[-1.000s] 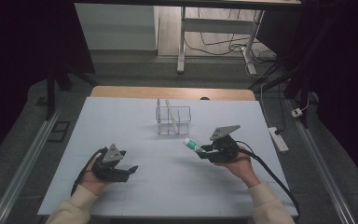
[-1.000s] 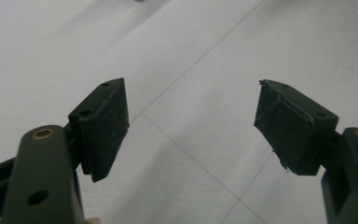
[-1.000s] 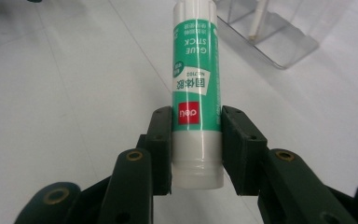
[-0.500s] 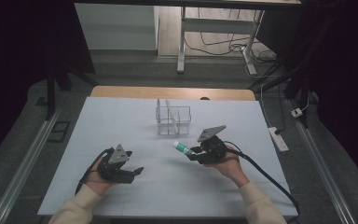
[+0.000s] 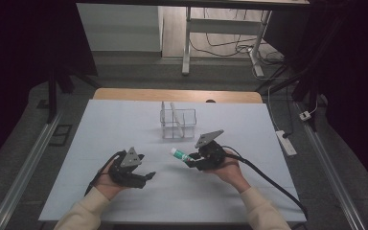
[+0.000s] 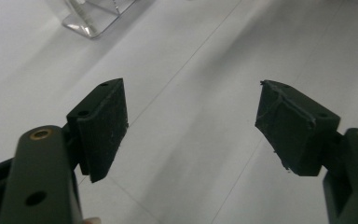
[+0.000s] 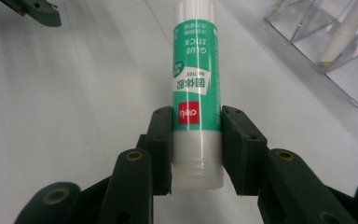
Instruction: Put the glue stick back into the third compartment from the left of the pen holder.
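Glue stick (image 7: 195,98): a light, stiff plastic tube, probably slick, so a hold near its base looks sound. From the left, the left gripper (image 5: 146,178) hangs over the table (image 5: 124,124), jaws wide and empty. Right gripper (image 5: 189,162) clamps the stick low; since a moment ago it has carried it leftward, below the clear organizer (image 5: 178,124).

Glue stick (image 7: 195,88) between clamped jaws.

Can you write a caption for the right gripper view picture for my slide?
Right gripper fingers pinch a green glue stick above the white table.
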A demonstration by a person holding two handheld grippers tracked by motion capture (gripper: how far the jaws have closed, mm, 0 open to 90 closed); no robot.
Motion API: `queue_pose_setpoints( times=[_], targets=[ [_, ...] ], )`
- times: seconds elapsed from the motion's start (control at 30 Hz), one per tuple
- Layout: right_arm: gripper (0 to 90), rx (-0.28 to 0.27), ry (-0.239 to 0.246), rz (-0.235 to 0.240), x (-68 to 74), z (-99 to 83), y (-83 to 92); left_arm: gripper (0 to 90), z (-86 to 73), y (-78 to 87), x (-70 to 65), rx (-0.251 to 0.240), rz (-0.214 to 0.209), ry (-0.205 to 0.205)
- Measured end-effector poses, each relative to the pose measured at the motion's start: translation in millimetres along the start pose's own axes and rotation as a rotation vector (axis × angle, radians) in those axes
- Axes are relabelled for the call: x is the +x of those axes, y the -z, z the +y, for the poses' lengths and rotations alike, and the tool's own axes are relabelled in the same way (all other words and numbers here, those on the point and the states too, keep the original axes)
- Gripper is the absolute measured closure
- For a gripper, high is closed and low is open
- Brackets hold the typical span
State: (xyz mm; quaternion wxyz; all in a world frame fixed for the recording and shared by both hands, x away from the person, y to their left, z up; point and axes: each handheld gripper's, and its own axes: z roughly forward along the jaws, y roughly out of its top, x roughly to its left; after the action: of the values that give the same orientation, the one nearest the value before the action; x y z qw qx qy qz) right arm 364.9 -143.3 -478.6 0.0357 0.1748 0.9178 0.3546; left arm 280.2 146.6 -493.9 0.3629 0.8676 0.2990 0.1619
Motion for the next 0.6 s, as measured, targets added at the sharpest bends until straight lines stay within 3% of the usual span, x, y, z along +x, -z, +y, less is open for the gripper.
queue_pose_setpoints(
  times=[0.6],
  targets=[
    [64.6, 0.056, 0.060, 0.043, 7.8, 6.9, -18.4, 22.4, 17.6, -14.2, -10.8, 0.029, -0.010, -0.084]
  ],
)
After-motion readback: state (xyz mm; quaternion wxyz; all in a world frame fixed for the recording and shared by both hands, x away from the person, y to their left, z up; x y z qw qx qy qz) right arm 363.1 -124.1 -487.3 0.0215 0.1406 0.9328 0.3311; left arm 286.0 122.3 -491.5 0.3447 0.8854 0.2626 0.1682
